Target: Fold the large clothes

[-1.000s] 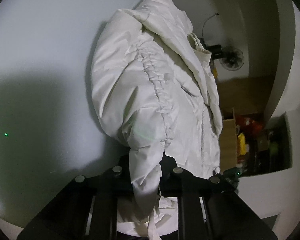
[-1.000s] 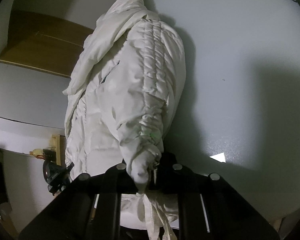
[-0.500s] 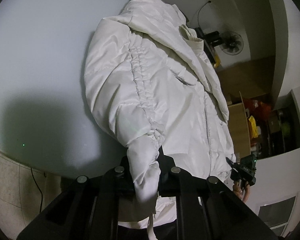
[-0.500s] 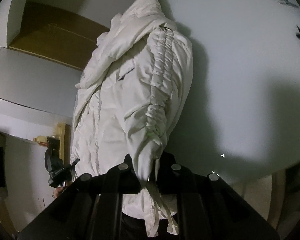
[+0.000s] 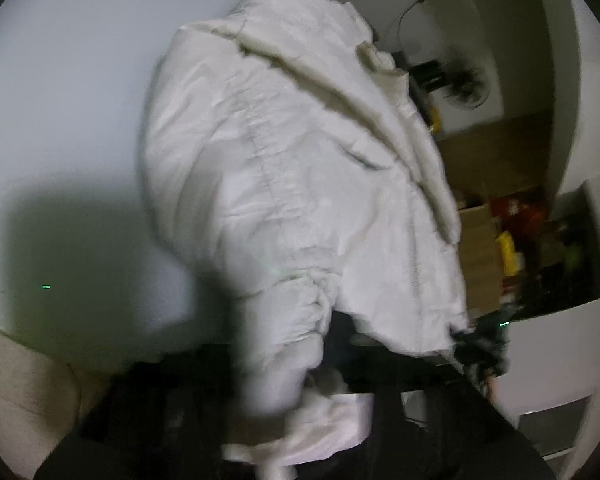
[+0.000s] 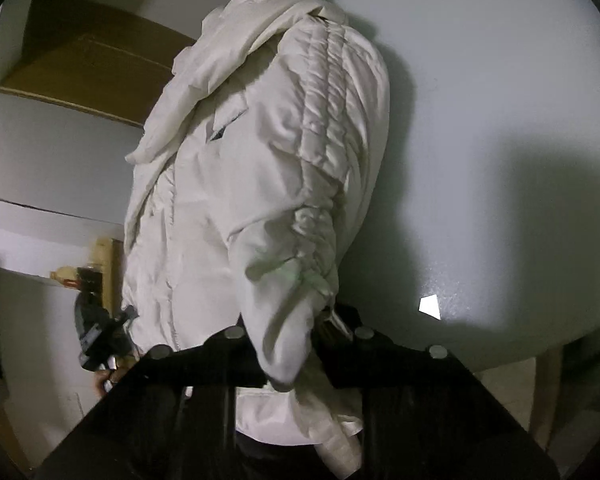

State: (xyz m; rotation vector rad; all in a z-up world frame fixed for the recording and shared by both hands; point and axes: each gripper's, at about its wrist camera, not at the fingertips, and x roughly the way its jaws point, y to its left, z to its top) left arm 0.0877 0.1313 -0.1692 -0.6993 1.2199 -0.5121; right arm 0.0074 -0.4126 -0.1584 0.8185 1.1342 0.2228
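Jacket (image 6: 260, 184) on table (image 6: 479, 100), each tool (image 5: 284, 364) (image 6: 296, 344) clamping a cuff

It looked like a lived-in home — a storeroom or spare room more than a workshop. In the left wrist view a standing fan (image 5: 465, 88) stood at about two o'clock against a plain pale wall (image 5: 451, 8), with an open cardboard box (image 5: 479, 248) at three o'clock beside a recess crammed with bright red and yellow packets (image 5: 511, 236). A big white table (image 6: 499, 120) filled the right wrist view from one to four o'clock, and a brown cupboard (image 6: 80, 60) sat at ten o'clock — household clutter rather than tools or lab gear.
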